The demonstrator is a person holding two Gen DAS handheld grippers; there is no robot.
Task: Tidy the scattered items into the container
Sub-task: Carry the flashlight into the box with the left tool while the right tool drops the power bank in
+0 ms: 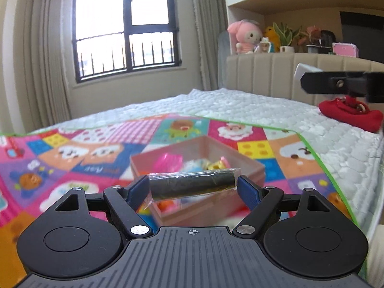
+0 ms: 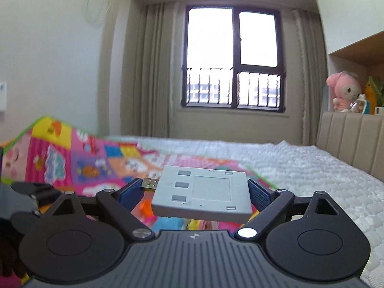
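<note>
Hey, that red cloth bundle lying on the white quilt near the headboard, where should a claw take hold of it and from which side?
Grab the red cloth bundle at its raised middle hump, coming from above. It lies low and slumped on the quilt, so its edges give little to pinch, while the soft top should bunch between the pads.

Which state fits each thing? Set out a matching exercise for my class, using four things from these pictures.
Things:
1. dark wrapped roll
2. grey flat device
3. pink box
4. red cloth

States:
A. lying on the white quilt
B. held in the right tongs
C. open, toys inside
D. held in the left tongs

Pairs: 1-D, 2-B, 3-C, 4-A
</note>
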